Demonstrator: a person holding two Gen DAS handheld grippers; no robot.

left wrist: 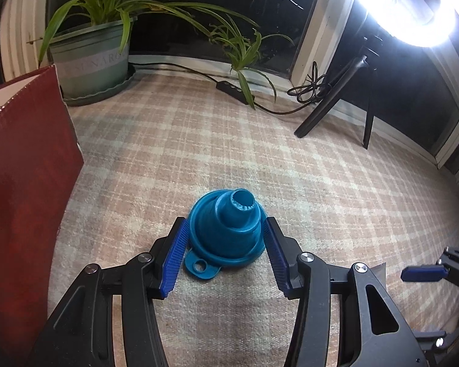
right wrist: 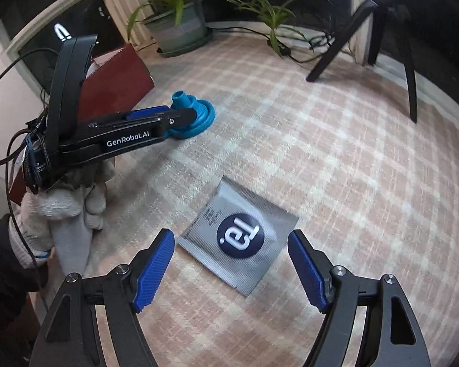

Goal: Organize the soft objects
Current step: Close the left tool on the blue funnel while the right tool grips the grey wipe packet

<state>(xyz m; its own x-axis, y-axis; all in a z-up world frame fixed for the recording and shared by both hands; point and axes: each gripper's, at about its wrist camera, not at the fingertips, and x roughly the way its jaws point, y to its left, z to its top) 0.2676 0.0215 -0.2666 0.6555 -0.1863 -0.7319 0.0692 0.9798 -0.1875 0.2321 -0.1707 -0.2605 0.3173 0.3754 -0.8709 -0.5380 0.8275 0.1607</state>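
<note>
Plaid cloth point(left wrist: 260, 153) in faded pink, beige and pale green covers the whole work surface, its weave soft and slightly fuzzy. Dark window glass point(left wrist: 199, 9) in white frames runs along the far edge. A spider plant in a green plastic pot point(left wrist: 91, 61) stands on its saucer in the far left corner, the band of lettering on the pot too blurred to read. A black tripod point(left wrist: 345, 98) carries a glaring lamp point(left wrist: 413, 6), with a coiled black cable point(left wrist: 309, 87) at its foot. A dark red box point(left wrist: 24, 168) stands at the left.

"GenRobot.AI" is printed in white on the left gripper point(right wrist: 180, 113) in the right wrist view. A flat grey foil pouch point(right wrist: 238, 238) bears a dark round badge with white letters, seen upside down.

A blue collapsible funnel point(left wrist: 226, 232), ribbed and rubbery, sits wide rim down with its spout up. The left gripper's point(left wrist: 225, 238) ridged blue pads flank it, spread wider than the funnel and gripping nothing. The right gripper point(right wrist: 232, 260) is likewise spread wide and holds nothing, one pad on either side of the pouch. A white knit glove point(right wrist: 61, 208) covers the hand holding the left gripper.
</note>
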